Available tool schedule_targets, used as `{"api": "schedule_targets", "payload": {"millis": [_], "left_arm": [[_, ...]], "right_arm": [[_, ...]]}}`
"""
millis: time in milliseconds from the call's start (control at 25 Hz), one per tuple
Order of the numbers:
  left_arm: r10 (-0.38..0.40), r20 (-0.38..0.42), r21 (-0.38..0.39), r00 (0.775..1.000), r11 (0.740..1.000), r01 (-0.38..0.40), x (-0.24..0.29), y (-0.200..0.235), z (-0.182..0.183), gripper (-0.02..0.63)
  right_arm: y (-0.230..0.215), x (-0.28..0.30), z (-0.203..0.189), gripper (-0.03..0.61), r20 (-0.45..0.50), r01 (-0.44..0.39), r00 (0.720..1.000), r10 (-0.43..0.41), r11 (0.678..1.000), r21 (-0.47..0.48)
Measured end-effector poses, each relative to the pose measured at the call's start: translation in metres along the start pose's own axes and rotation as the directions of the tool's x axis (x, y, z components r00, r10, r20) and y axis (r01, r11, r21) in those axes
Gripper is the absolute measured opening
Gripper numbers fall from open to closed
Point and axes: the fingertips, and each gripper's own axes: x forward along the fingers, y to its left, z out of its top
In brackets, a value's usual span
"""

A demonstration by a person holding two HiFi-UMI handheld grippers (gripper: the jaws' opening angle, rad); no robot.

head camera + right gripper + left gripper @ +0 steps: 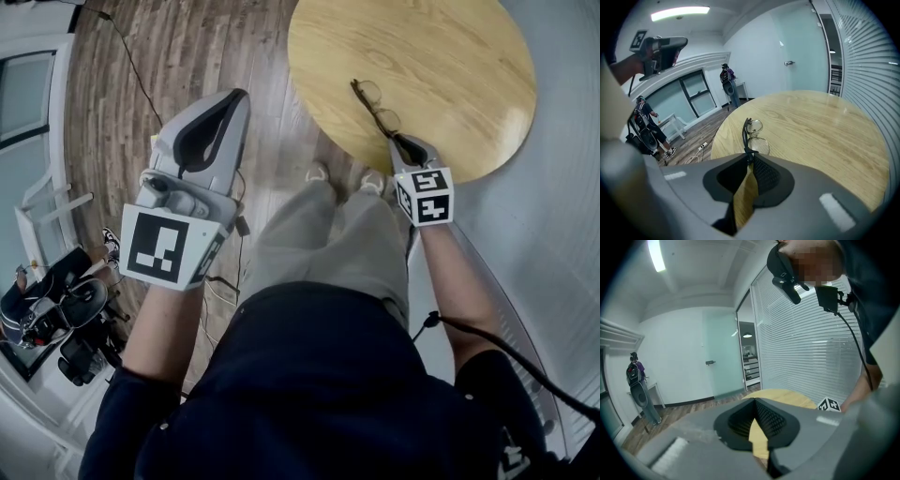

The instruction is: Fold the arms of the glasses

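Thin dark-framed glasses [375, 105] lie on the round wooden table [441, 56], near its edge closest to me. My right gripper [401, 141] is at their near end, shut on the dark tip of the frame. In the right gripper view the glasses [758, 144] run straight away from the closed right gripper [749, 157], a dark arm lying along the two lenses. My left gripper [239, 94] is held up over the floor, left of the table and well away from the glasses. Seen in its own view, the left gripper [754, 400] is shut with nothing in it.
Cables [131, 66] trail over the wooden floor left of the table. Dark equipment [56, 309] and a white frame [47, 202] stand at the far left. A blind-covered glass wall [876, 70] runs beside the table. A person with a backpack [726, 75] stands far off.
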Motion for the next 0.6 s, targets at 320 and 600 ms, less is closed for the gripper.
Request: {"api": "schedule_targets", "payload": {"millis": [320,600], "left_arm": [[0.008,0.008,-0.002,1.000,1.000,-0.008,-0.006,0.012,0.010,0.003],[0.008,0.033,-0.009,0.999,1.000,-0.008,-0.008,0.017,0.016,0.003]], "right_arm": [[0.003,-0.001,0.006,0.048,-0.011,0.022,1.000,-0.022,0.998,-0.060],[0.004,-0.004,0.004,0.048,-0.018,0.038,0.999,-0.039,0.995,-0.090]]}}
